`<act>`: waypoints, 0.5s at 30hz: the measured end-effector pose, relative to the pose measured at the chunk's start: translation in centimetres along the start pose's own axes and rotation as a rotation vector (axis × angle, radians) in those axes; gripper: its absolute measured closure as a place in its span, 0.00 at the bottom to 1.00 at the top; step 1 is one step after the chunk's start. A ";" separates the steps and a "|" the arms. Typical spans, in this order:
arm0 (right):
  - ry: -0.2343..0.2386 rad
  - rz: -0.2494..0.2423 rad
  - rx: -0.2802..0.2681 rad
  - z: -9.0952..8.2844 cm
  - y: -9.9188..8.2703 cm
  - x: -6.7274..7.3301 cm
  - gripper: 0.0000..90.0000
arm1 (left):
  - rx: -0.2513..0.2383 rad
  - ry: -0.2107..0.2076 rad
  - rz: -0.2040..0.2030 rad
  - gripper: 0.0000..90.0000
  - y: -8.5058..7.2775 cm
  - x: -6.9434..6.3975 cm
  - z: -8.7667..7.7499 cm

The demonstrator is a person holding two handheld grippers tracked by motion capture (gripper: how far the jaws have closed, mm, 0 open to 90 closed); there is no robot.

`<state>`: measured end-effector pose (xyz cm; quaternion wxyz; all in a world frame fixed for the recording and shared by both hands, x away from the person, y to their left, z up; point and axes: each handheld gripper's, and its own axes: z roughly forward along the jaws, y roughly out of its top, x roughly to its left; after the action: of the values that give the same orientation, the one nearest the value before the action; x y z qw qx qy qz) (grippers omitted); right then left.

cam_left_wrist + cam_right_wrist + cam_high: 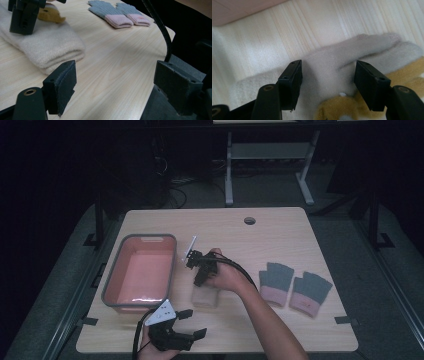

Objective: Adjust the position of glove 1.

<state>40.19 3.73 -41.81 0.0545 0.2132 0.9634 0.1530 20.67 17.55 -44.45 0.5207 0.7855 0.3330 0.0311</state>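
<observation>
A cream fleece glove [206, 297] with a yellow-brown animal patch [337, 107] lies flat on the wooden table [280, 235], just right of the bin. My right gripper [328, 80] points down over this cream glove [324, 62] with its jaws apart and the pads not pressing on the fabric. In the high view my right gripper [197, 270] sits at the glove's far end. My left gripper [194, 322] rests open at the table's front edge, nothing between its jaws. It looks across the wood at the cream glove [50, 47] and the right gripper [23, 17].
A grey-rimmed bin [172, 265] with a pink inside stands at the left of the table. Two grey gloves with pink cuffs [276, 282] [310, 292] lie side by side at the right. A cable hole [249, 220] is near the far edge.
</observation>
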 end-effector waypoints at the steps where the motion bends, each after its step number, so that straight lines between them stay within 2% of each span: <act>1: 0.000 0.000 0.000 0.0 0.0 0.0 0.43 | 0.000 0.000 0.000 0.20 0.0 0.0 0.0; 5: 0.007 0.003 0.005 0.2 -0.1 -0.1 0.43 | 0.000 0.007 0.014 0.20 0.0 -0.2 0.0; 15: 0.018 0.001 0.013 0.2 -0.4 -0.4 0.43 | 0.003 0.000 0.002 0.20 0.1 -0.1 0.1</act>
<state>40.43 3.24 -42.15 0.0443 0.2124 0.9648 0.1487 20.68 17.44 -44.42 0.5197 0.7866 0.3320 0.0311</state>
